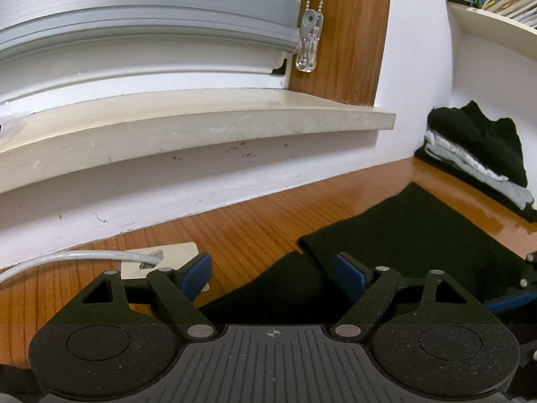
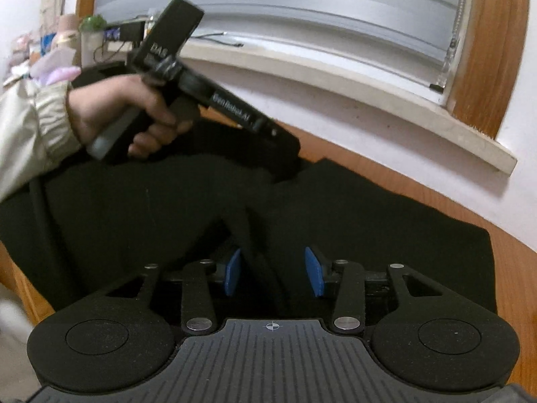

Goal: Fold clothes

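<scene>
A black garment [image 2: 352, 221] lies spread on the wooden table [image 1: 235, 228] below a window sill [image 1: 201, 127], one straight edge running toward the wall. In the right wrist view it covers most of the table, and a raised fold or crease runs across its middle, which suggests one flap is already turned over.

The left tool [image 1: 273, 273] hovers low over the near edge of the cloth with its blue pads [image 1: 198, 275] wide apart and nothing between them; it looks poised to take an edge. The right wrist view shows a hand [image 2: 134, 114] in a pale sleeve [image 2: 30, 127] gripping that tool's handle, its nose angled down at the cloth.

The right tool [image 2: 273, 272] sits just above the garment, its pads partly apart and not pressing on anything. Dark cloth lies under and between them, so it reads as just clear of the fabric rather than holding it.

At the far right of the table, a pile of folded clothes [image 1: 480, 158] rests against the wall under a bookshelf [image 1: 496, 20], probably where this piece goes once finished. A white cable [image 1: 67, 258] runs to a socket plate [image 1: 161, 258] set in the table.
</scene>
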`<state>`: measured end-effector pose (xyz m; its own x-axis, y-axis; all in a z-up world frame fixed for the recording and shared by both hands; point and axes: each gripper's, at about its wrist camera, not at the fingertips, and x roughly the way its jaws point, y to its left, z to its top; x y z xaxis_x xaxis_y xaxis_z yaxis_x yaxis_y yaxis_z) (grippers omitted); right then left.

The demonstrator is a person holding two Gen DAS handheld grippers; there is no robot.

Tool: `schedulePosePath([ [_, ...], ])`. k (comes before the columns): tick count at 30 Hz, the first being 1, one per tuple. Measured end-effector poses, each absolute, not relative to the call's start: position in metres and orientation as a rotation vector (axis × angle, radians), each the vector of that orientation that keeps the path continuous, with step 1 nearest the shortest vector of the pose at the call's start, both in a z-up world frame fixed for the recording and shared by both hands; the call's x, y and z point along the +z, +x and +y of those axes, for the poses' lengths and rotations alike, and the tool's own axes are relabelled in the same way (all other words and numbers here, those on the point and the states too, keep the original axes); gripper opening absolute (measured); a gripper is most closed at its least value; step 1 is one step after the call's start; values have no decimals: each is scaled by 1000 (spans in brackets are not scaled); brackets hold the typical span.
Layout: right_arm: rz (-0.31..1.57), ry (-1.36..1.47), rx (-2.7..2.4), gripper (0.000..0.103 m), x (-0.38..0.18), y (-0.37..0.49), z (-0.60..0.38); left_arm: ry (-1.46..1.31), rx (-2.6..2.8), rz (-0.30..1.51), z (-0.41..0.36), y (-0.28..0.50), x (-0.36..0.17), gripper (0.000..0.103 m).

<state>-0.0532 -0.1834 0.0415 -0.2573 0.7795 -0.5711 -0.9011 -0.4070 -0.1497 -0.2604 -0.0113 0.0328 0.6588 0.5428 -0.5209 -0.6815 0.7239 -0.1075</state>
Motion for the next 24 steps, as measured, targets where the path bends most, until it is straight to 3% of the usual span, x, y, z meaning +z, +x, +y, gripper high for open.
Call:
schedulePosePath([
  [7, 187, -702, 1906, 43, 37, -70, -179, -309, 710, 481, -12, -261, 33, 85],
  [8, 177, -704, 1915, 35, 37, -71, -178, -309, 710, 480, -12, -261, 33, 86],
  [9, 166, -707, 1925, 9, 36, -73, -178, -311, 713, 478, -12, -262, 33, 86],
  [10, 174, -688, 1927, 4, 38, -71, -176, -314, 723, 477, -12, -262, 34, 87],
  [17, 238, -457, 1901, 4, 65, -37, -175, -727, 647, 373, 5, -283, 38, 87],
  [24, 220, -303, 1885, 4, 83, -24, -179, -948, 495, 309, -4, -265, 48, 88],
])
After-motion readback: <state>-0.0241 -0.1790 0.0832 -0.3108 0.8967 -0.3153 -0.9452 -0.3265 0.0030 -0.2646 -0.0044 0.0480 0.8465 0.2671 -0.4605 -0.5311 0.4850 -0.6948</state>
